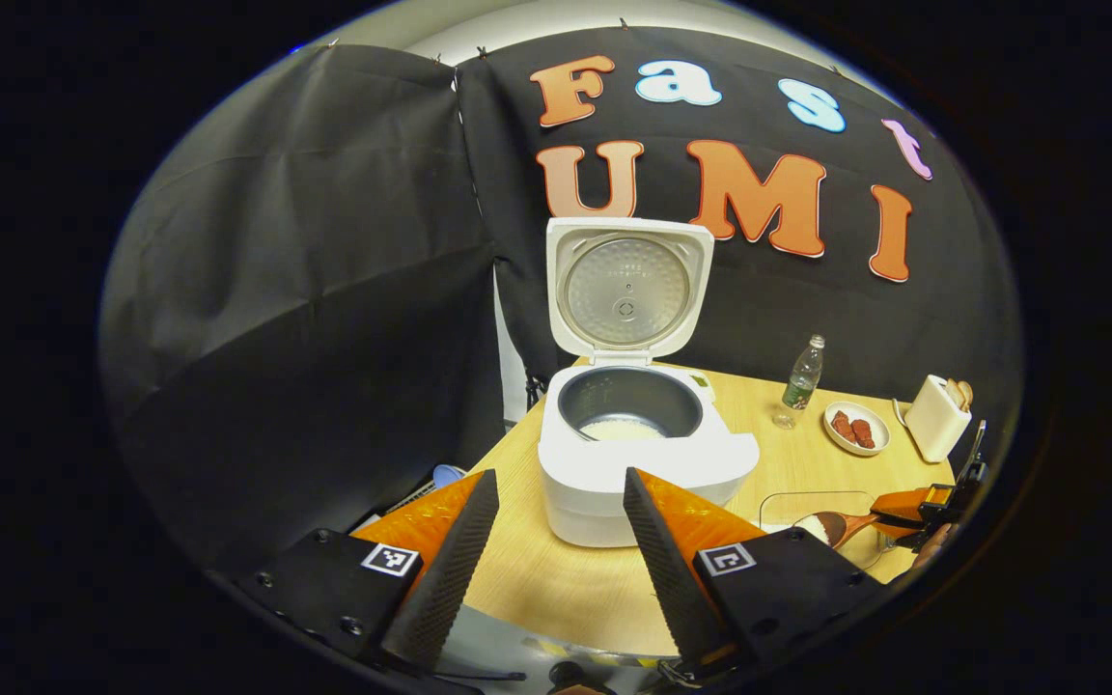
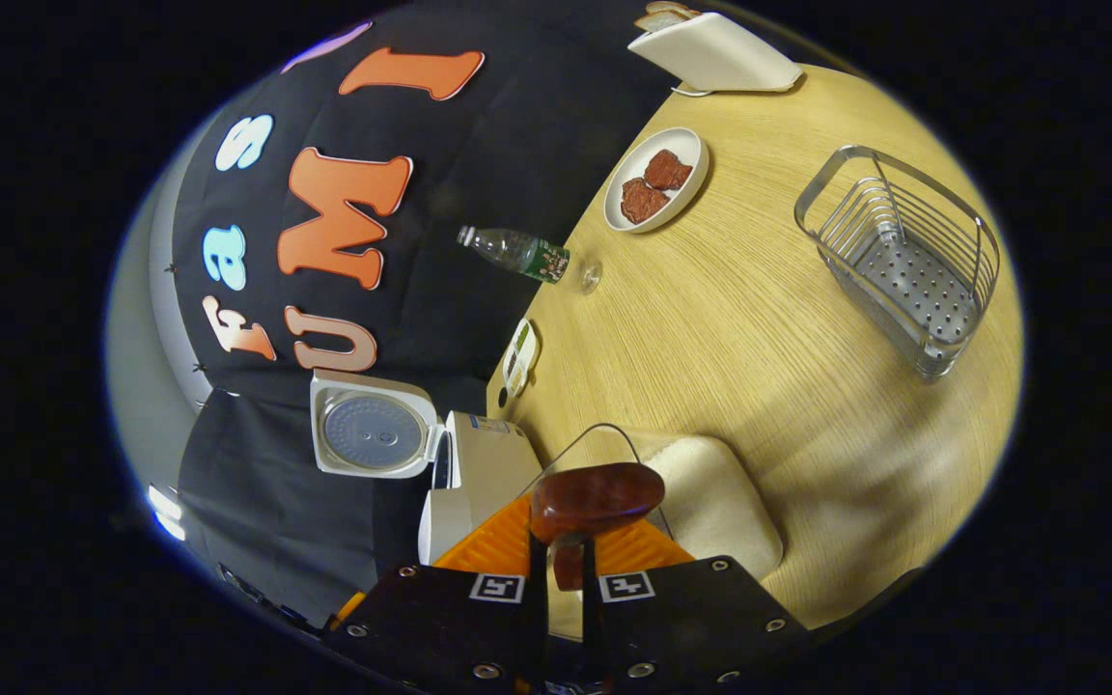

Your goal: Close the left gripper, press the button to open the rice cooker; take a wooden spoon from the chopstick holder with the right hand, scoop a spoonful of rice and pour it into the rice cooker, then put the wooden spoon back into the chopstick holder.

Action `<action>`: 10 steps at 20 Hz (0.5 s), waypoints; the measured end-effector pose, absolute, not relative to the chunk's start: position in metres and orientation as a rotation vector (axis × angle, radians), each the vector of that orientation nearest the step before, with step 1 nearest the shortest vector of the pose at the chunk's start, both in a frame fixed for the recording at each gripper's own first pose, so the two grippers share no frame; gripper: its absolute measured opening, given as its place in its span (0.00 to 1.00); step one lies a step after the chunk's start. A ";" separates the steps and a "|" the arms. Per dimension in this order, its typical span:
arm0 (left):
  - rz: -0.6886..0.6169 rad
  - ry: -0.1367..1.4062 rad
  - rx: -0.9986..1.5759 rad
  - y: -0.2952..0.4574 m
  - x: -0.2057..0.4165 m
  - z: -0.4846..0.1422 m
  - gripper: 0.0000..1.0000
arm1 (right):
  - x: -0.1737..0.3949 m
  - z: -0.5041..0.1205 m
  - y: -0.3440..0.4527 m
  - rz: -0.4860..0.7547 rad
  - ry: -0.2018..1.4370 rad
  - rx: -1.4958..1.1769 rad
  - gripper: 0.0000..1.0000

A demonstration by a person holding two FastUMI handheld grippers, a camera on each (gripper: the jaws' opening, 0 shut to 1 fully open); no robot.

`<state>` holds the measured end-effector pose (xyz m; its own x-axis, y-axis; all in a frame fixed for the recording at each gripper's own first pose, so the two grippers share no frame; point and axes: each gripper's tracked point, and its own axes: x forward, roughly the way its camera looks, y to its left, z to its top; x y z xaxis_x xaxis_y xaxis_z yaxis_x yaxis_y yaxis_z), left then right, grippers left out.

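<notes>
In the right gripper view, the wooden spoon's handle disappears between the two fingers of the right gripper, and its bowl hides part of the clear rice container just ahead. In the left gripper view, the rice cooker's lower front corners sit behind the left gripper's fingertips; the right gripper is cut off at the edge.

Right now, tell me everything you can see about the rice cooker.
The rice cooker is white and boxy with rounded corners, apparently plastic, and stands on the light wooden table before the black cloth wall. Its hinged lid stands fully open and upright, showing a round silvery metal inner plate. The dark inner pot holds a little white rice at the bottom. The left hand-held gripper is open in front of it, not touching.
</notes>
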<state>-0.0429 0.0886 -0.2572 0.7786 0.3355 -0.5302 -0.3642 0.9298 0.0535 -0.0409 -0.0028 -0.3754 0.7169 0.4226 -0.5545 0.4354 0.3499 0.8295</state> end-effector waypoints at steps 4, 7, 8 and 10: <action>0.387 0.546 -0.058 0.083 -0.041 -0.254 0.89 | -0.031 -0.362 -0.014 0.014 0.790 1.377 0.14; 0.397 0.529 -0.075 0.081 -0.040 -0.251 0.88 | -0.021 -0.343 -0.019 0.035 0.756 1.447 0.14; 0.398 0.523 -0.081 0.080 -0.041 -0.251 0.90 | -0.015 -0.335 -0.017 0.048 0.742 1.475 0.14; 0.404 0.505 -0.079 0.081 -0.043 -0.247 0.89 | -0.001 -0.315 -0.011 0.083 0.718 1.527 0.14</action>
<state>-0.0430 0.0811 -0.2469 0.7985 0.3565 -0.4851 -0.3950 0.9183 0.0247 -0.0009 -0.0106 -0.3145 0.7955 0.4781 -0.3723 0.3809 0.0834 0.9209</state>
